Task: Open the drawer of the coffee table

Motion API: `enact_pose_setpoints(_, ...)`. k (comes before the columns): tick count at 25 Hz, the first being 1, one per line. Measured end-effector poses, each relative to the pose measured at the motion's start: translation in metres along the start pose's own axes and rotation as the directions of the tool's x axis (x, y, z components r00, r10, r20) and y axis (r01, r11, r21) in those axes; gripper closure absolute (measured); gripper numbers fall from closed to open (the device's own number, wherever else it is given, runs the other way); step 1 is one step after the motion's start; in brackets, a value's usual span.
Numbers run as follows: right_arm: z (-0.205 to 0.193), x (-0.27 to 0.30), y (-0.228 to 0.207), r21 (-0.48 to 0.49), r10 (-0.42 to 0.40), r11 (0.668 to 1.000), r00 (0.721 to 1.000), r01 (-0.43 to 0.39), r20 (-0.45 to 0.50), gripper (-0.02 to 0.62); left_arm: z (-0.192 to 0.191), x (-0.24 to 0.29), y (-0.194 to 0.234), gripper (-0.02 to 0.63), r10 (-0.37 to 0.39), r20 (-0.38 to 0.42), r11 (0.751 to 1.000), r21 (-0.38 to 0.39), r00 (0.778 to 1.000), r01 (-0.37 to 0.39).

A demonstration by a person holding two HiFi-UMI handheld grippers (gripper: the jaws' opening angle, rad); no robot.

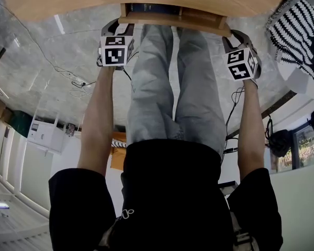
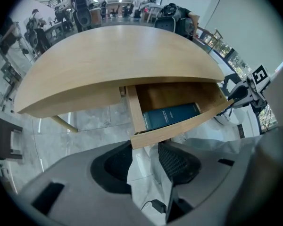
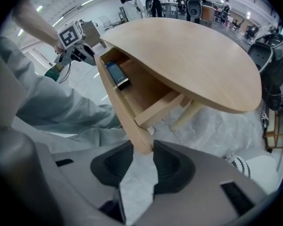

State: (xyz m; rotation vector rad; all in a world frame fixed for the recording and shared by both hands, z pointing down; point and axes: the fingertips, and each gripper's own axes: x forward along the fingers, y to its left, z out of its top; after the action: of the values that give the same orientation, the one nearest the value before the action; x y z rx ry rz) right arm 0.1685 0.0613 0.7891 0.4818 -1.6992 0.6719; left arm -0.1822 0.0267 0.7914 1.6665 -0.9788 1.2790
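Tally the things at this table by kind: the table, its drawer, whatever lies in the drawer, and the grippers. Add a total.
coffee table: 1
drawer, pulled out: 1
book, dark teal, lying in the drawer: 1
grippers: 2, the left gripper and the right gripper
Total: 5

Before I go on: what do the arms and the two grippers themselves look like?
Both arms are bare below short black sleeves. The left gripper and right gripper each carry a white cube with black square markers. In their own views each has a matte grey moulded body and two rounded black pads with a fine grid texture.
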Motion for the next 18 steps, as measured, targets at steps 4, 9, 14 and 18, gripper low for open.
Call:
enact_pose_setpoints(4,-0.011,0.000,0.022,-0.012,0.033,0.999,0.999,-0.034,-0.028,0.469,-0.021,-0.006,-0.004,0.442,-0.003,-0.040,1.000,0.002,0.999,0.003)
enact_pose_setpoints(9,-0.028,0.000,0.048,-0.019,0.071,0.997,0.995,-0.072,-0.064,0.469,-0.048,-0.013,-0.010,0.445,-0.006,-0.090,1.000,-0.001,0.996,0.006)
enact_pose_setpoints(14,-0.041,0.005,0.064,-0.022,0.094,0.995,0.991,-0.097,-0.097,0.469,-0.070,-0.010,-0.014,0.446,-0.010,-0.130,1.000,0.002,0.992,0.010)
enact_pose_setpoints(18,-0.045,0.011,0.071,-0.022,0.101,0.994,0.988,-0.104,-0.114,0.468,-0.079,-0.005,-0.012,0.446,-0.012,-0.163,1.000,0.008,0.987,0.013)
